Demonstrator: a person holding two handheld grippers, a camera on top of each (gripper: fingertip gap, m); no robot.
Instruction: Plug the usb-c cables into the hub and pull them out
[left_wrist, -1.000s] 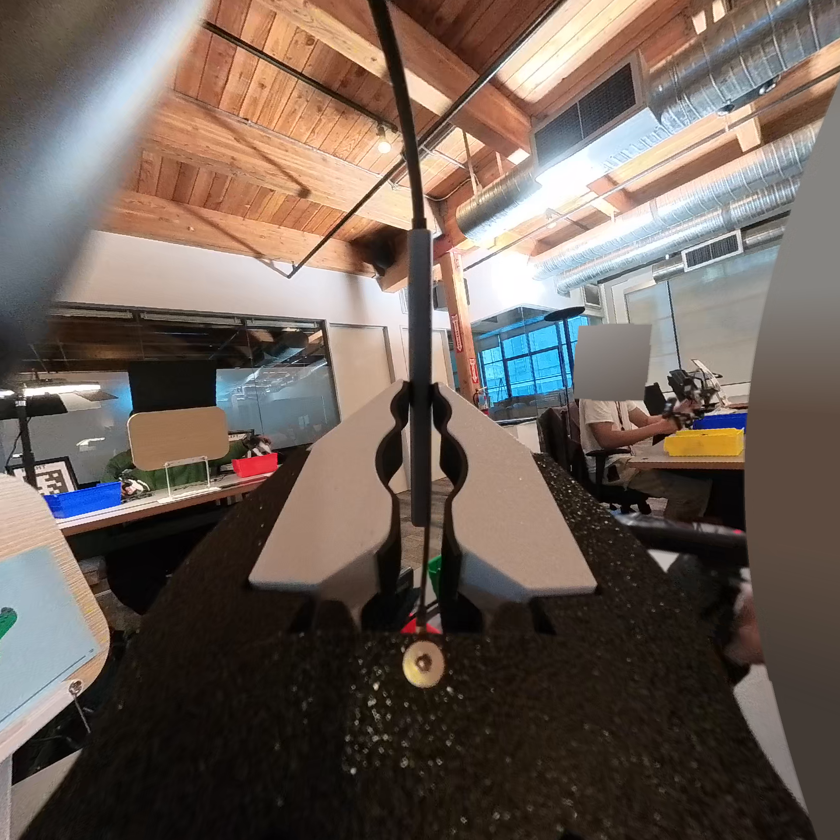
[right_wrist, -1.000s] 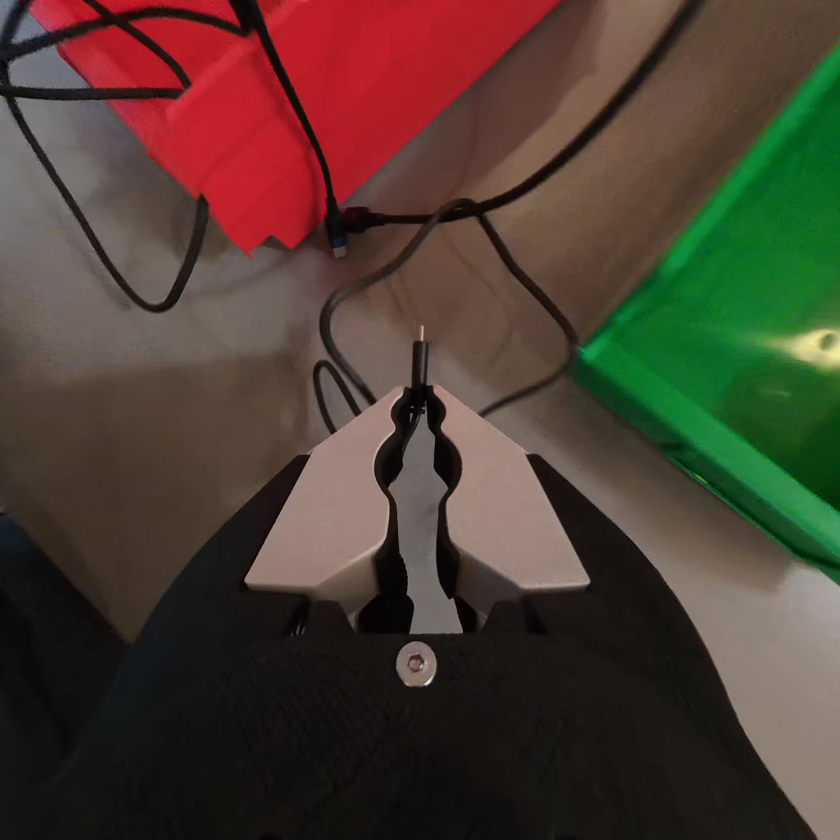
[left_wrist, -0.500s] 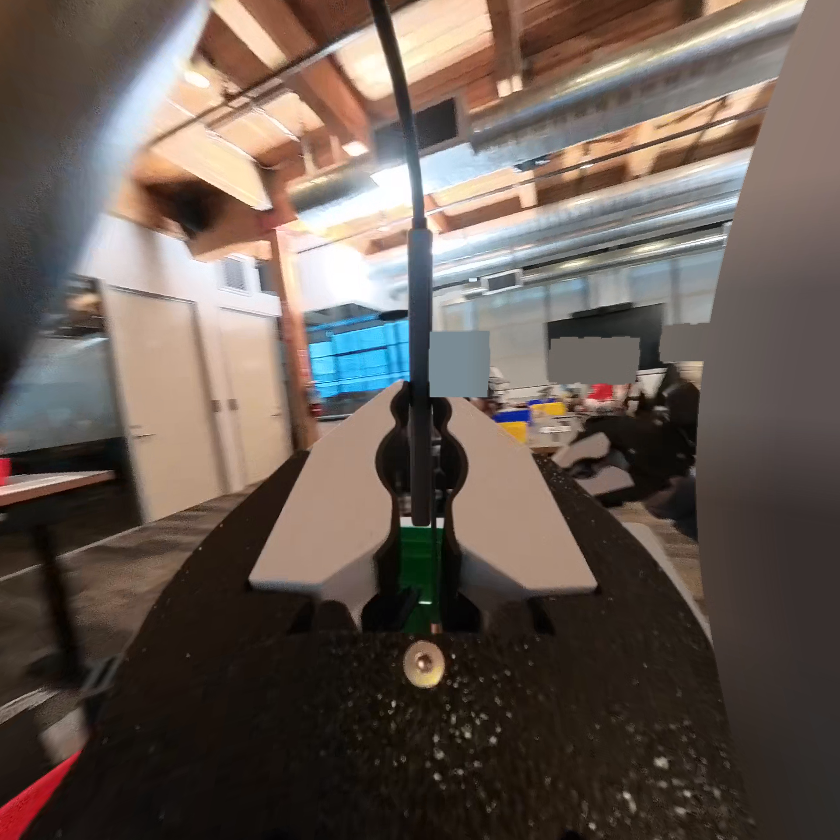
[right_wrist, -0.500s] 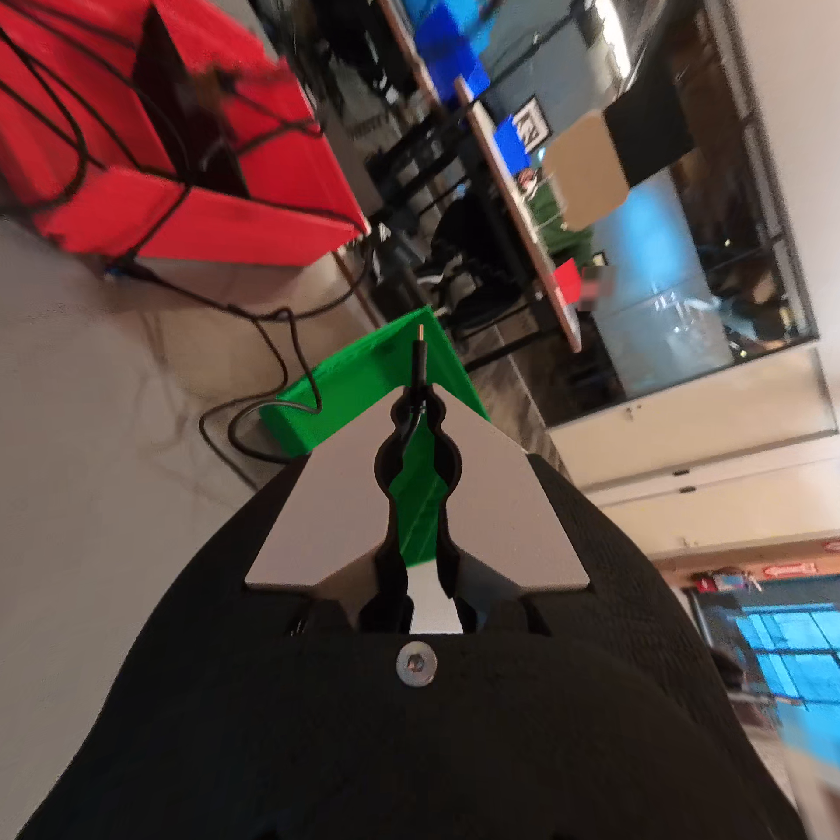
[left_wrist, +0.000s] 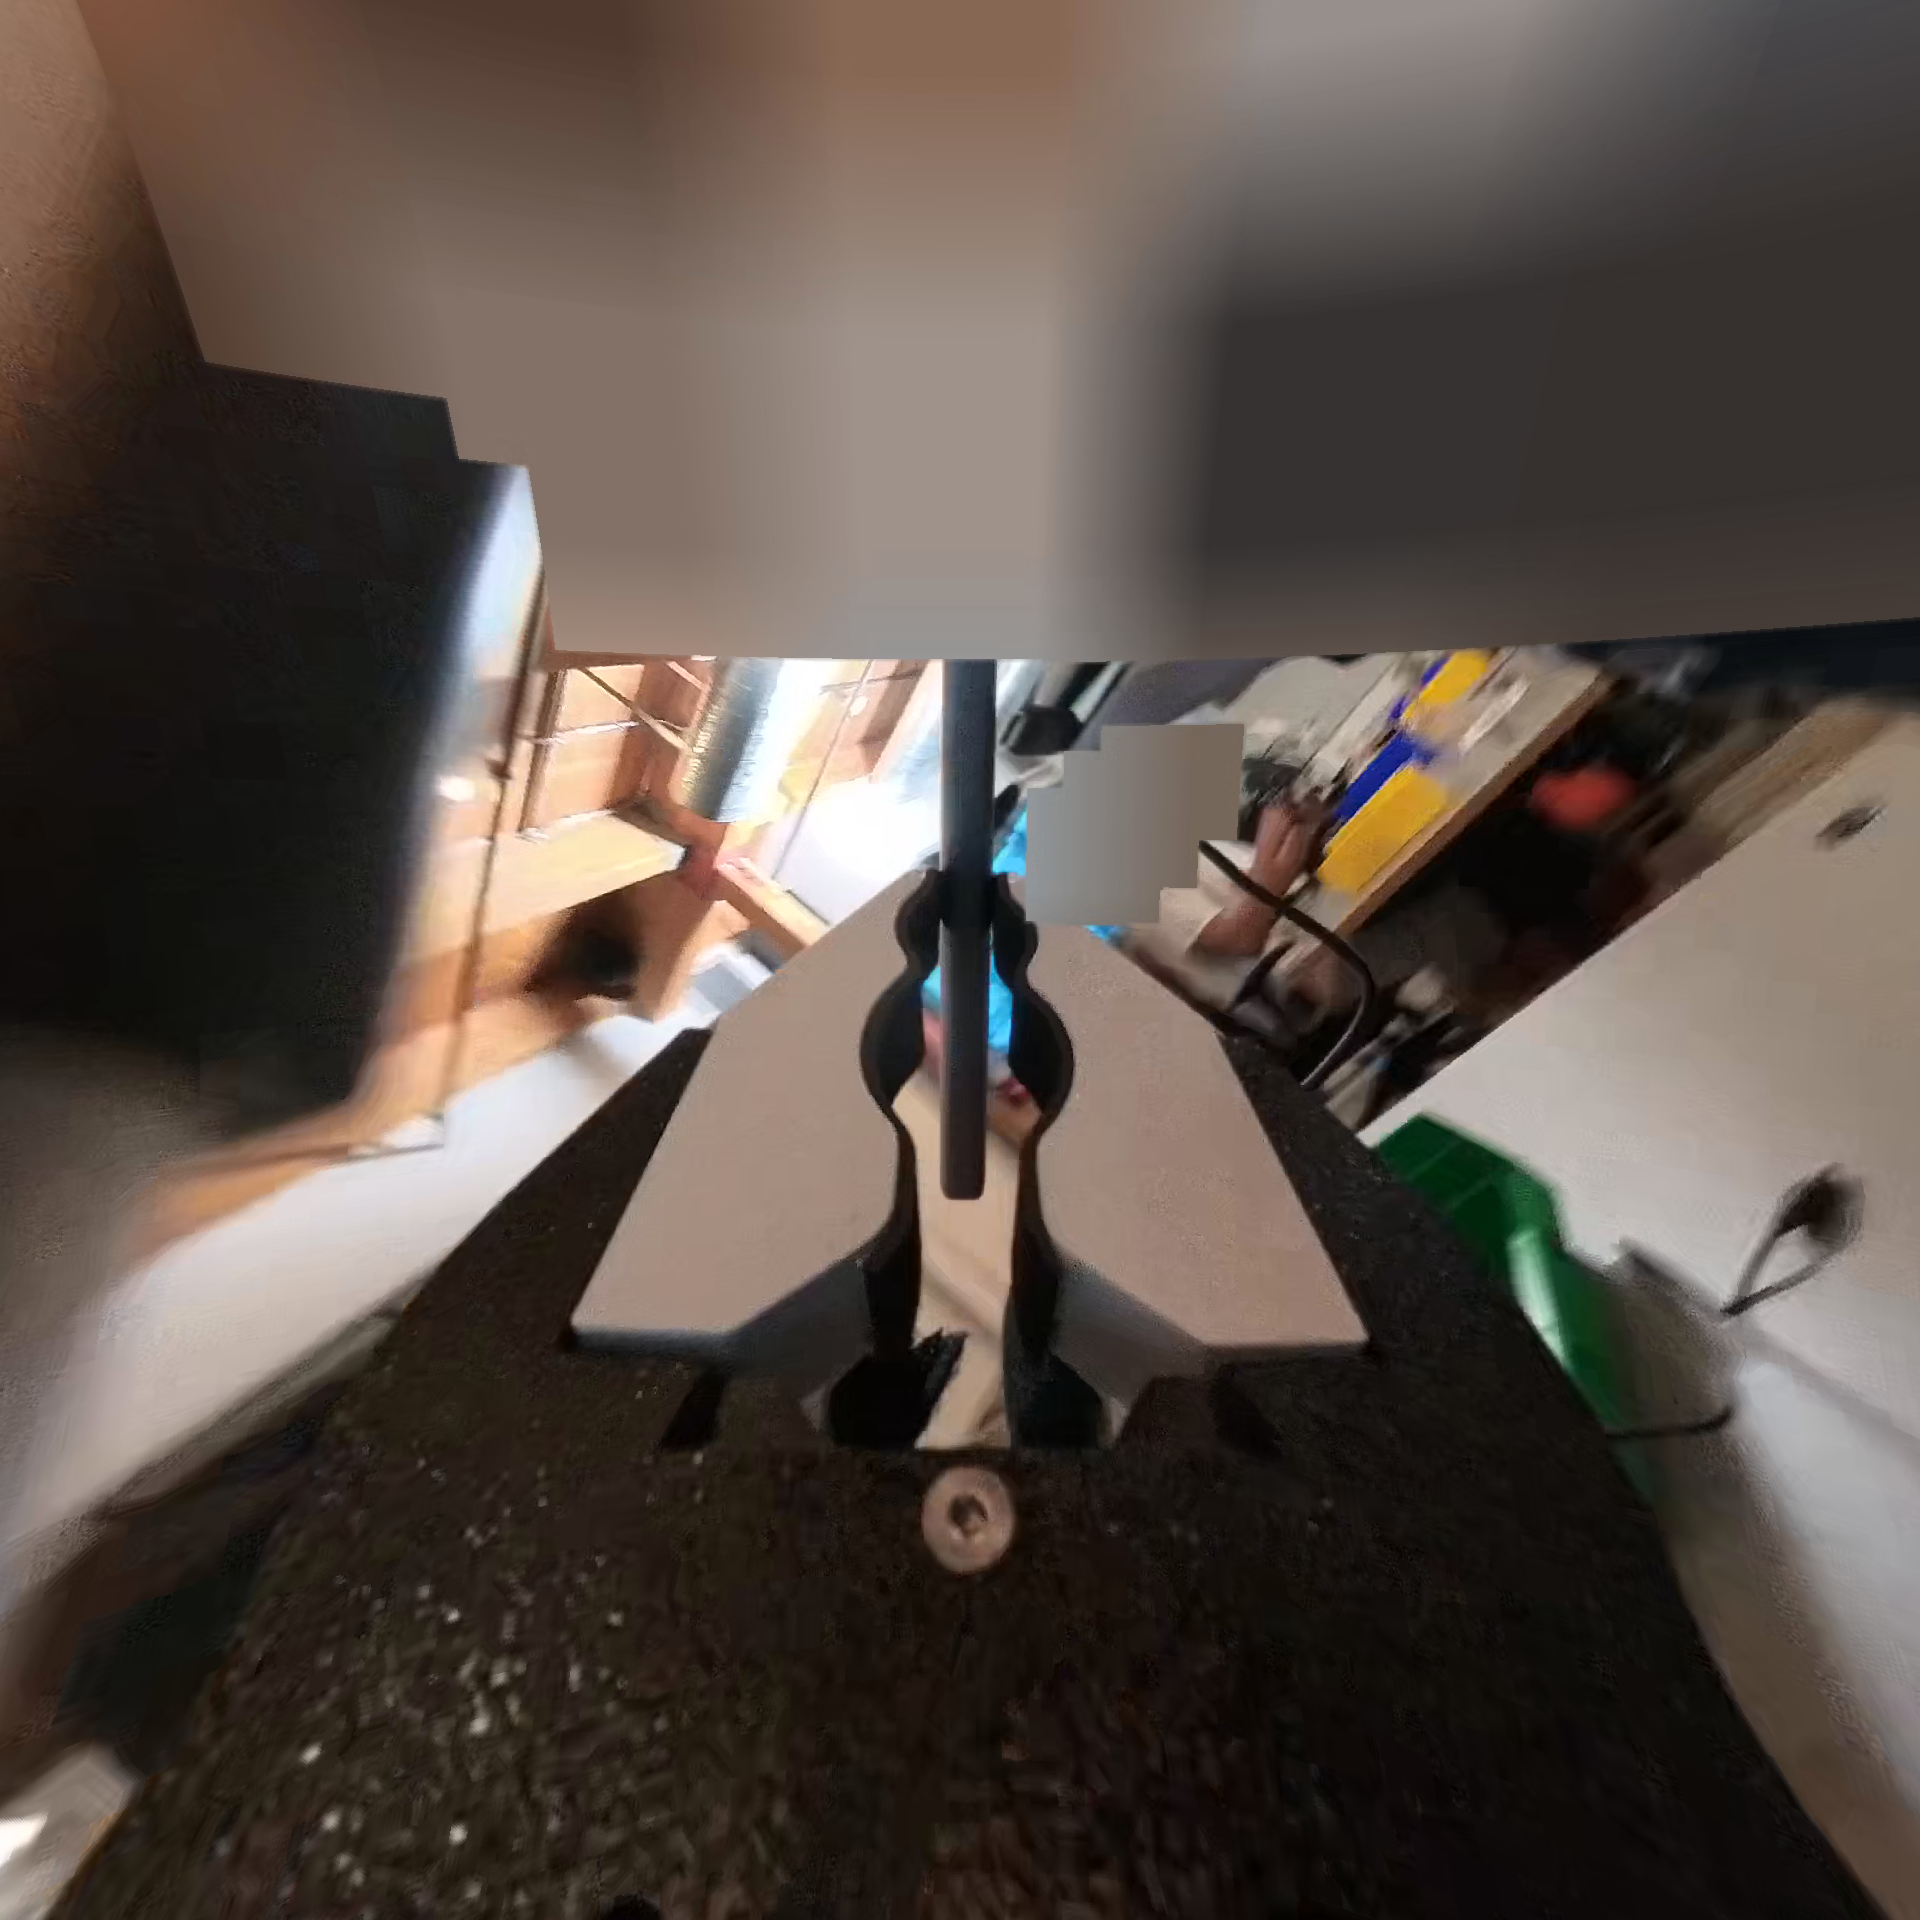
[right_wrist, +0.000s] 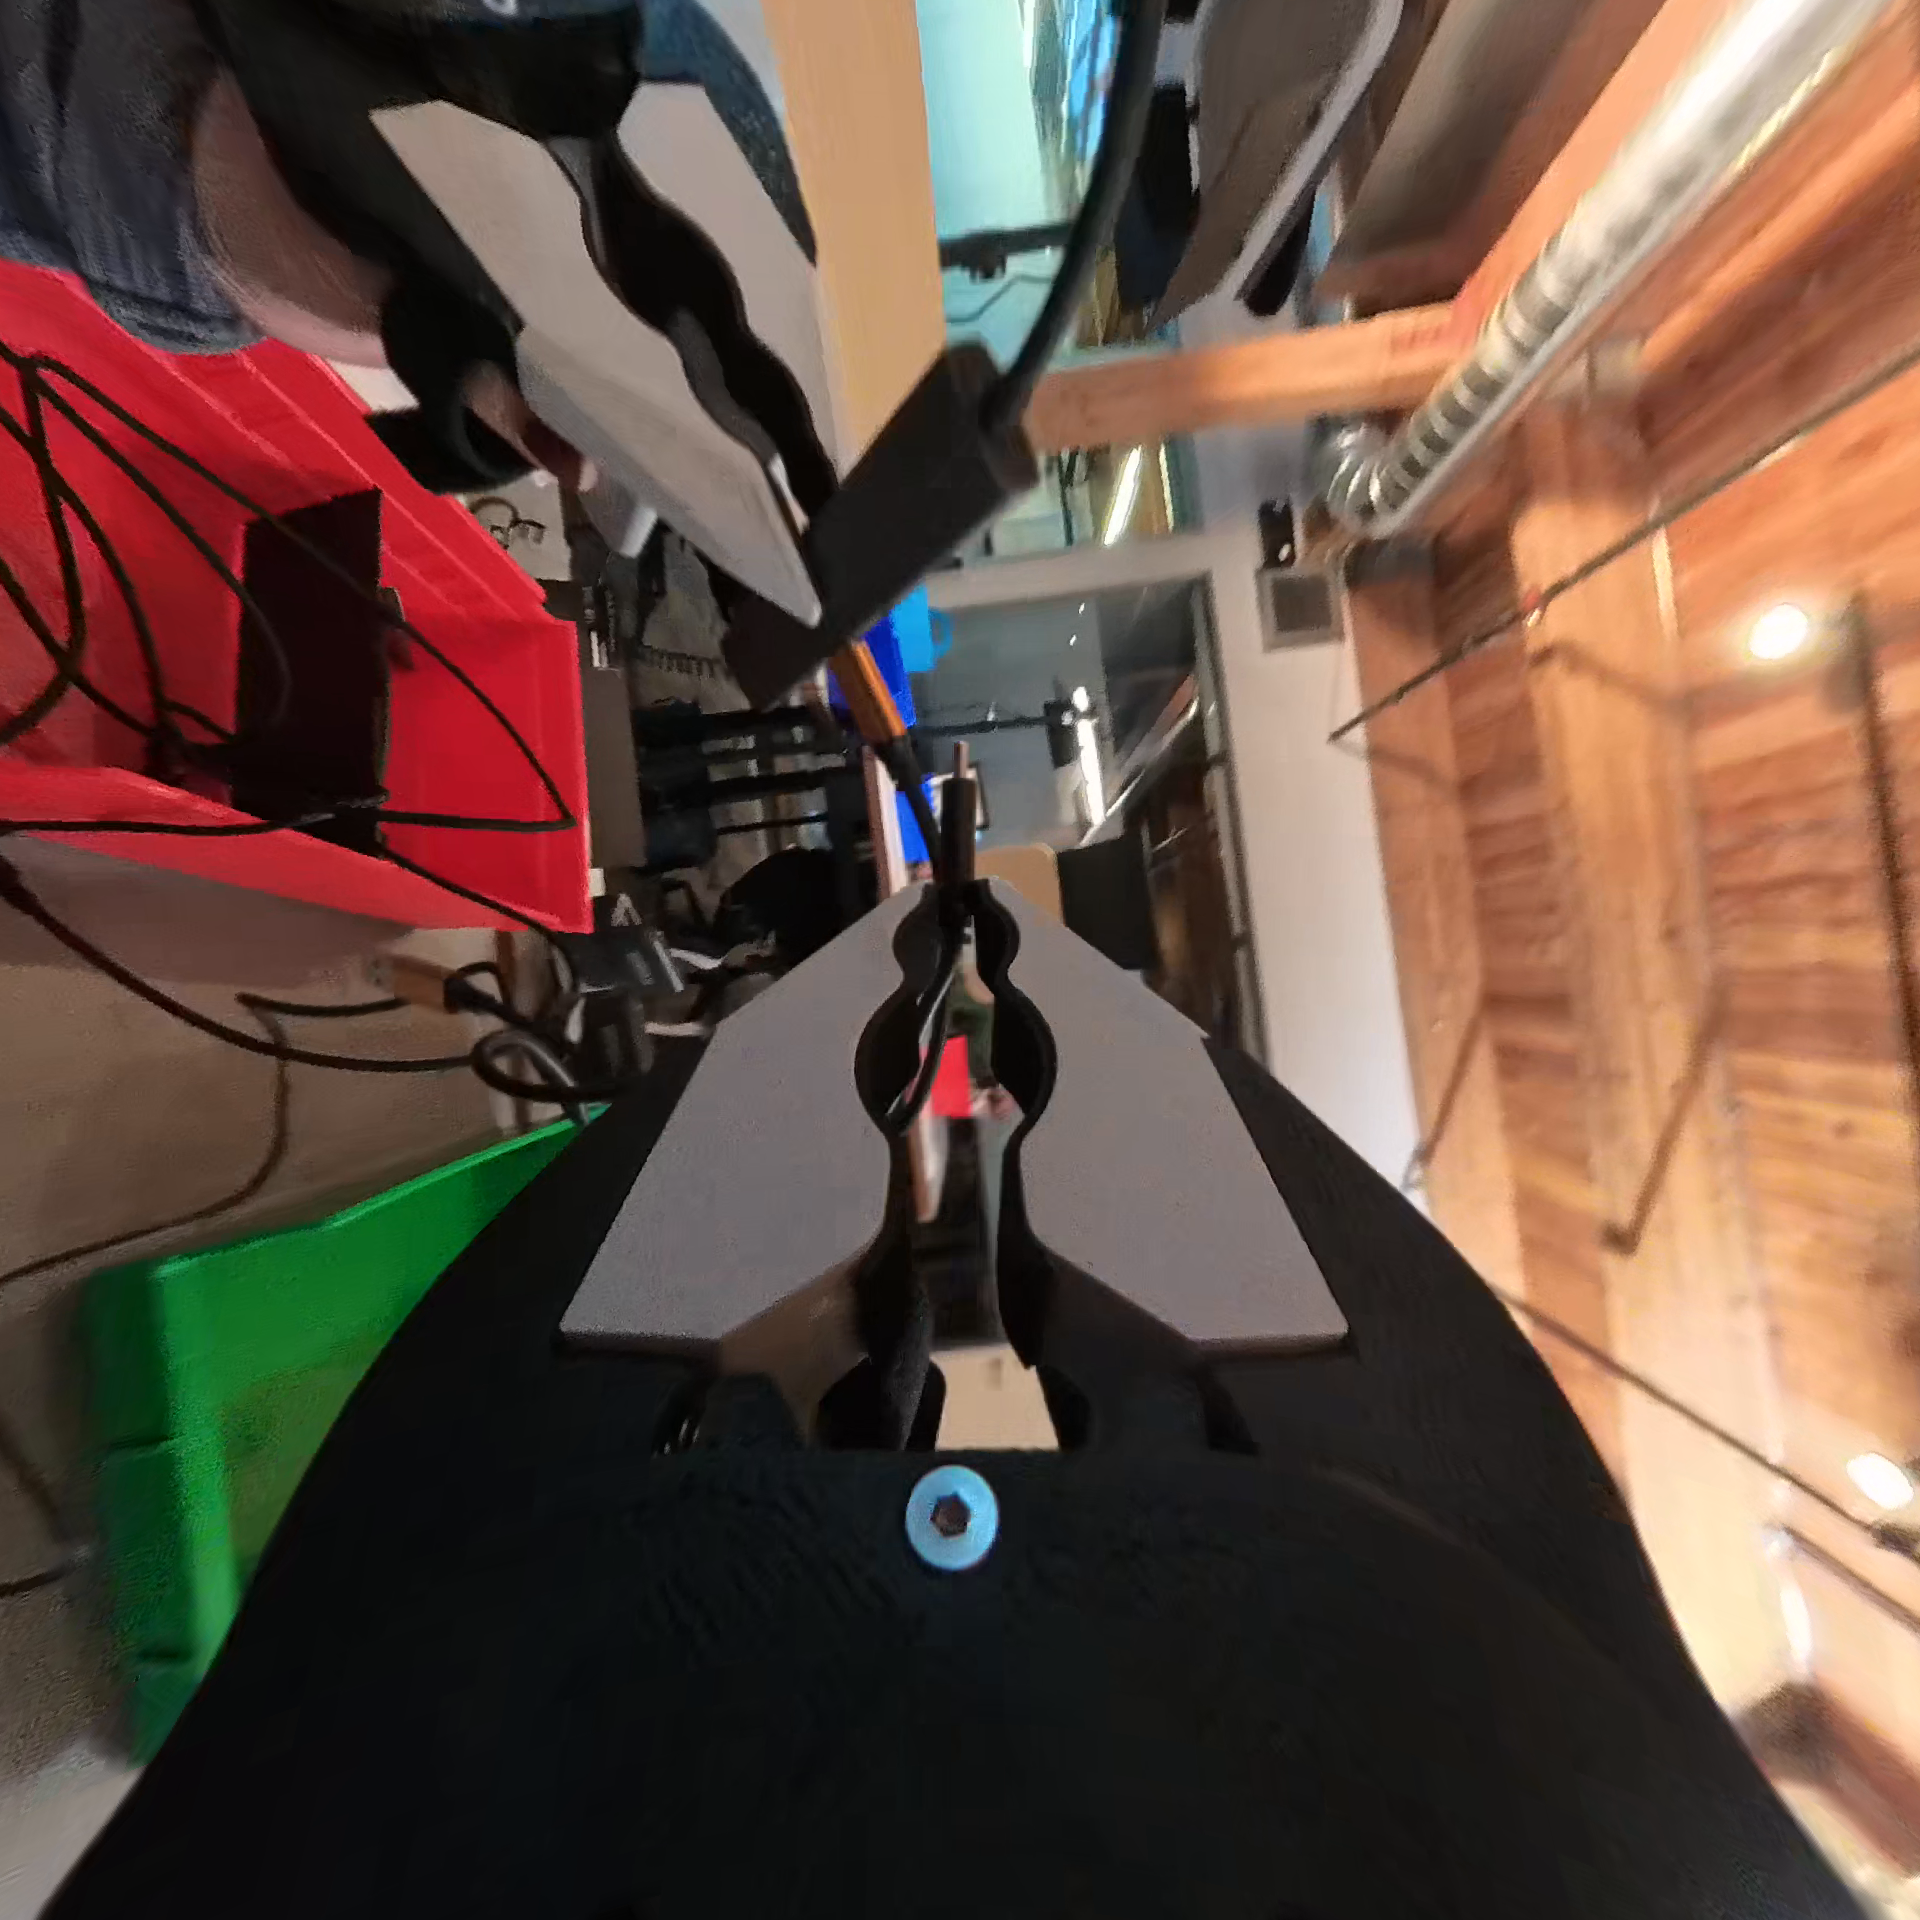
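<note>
My left gripper (left_wrist: 964, 883) is shut on the dark flat hub (left_wrist: 961, 1039), which I see edge-on as a thin bar between the fingers. In the right wrist view the left gripper (right_wrist: 800, 561) comes in from the upper left, pinching the hub (right_wrist: 904, 499), whose own cable rises from its far end. My right gripper (right_wrist: 961, 888) is shut on a black usb-c cable plug (right_wrist: 958, 821). The plug's metal tip points forward, with a gap between it and the hub. The cable's slack loops back between the fingers.
A red bin (right_wrist: 468, 727) holding tangled black cables and a dark block sits at left, with a green bin (right_wrist: 312, 1330) below it; the green bin also shows in the left wrist view (left_wrist: 1496, 1195). More cables lie on the white table (left_wrist: 1662, 1039). Other desks stand beyond.
Both views have swung and rolled sharply. The right gripper rose from facing the table to facing across the room, and the left gripper with the hub has come into its view.
</note>
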